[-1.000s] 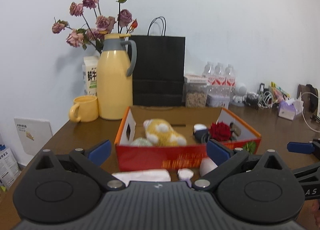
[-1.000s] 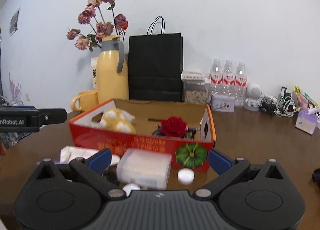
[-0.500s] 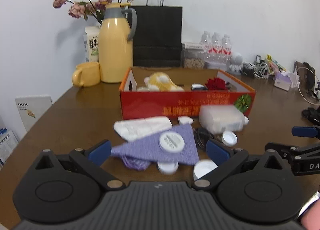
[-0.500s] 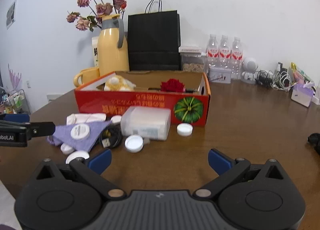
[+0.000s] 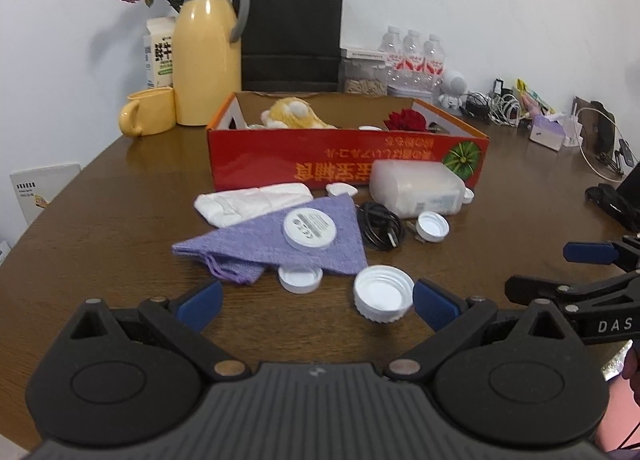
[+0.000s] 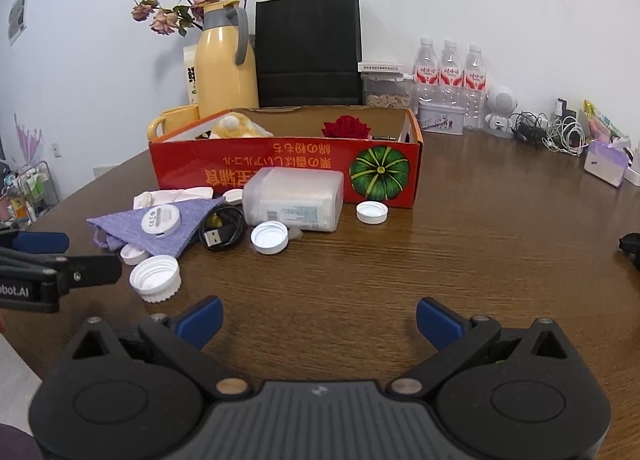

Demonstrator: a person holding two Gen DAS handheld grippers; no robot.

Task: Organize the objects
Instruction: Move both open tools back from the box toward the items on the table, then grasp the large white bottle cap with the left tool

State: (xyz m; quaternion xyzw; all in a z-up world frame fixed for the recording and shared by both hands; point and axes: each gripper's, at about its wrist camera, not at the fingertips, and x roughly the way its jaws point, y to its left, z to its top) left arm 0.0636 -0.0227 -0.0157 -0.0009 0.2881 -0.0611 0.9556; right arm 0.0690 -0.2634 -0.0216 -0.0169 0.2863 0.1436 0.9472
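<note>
Wooden table (image 5: pixel 100 220) — both claws farther back now, caps (image 5: pixel 383 297) nearer.

Bare table (image 6: pixel 460 260) right — caps (image 6: pixel 155 278), cloth (image 6: pixel 132 226) (left) crowd box (image 6: pixel 280 168)

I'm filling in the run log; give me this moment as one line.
left gripper: open, empty | right gripper: open, empty | loose: white plastic caps, purple knitted cloth | red cardboard box: plush, rose

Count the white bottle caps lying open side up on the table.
4: one nearest the left gripper, one under the purple cloth's edge, one beside the black cable, one by the box's pumpkin picture. Others may be hidden.
</note>
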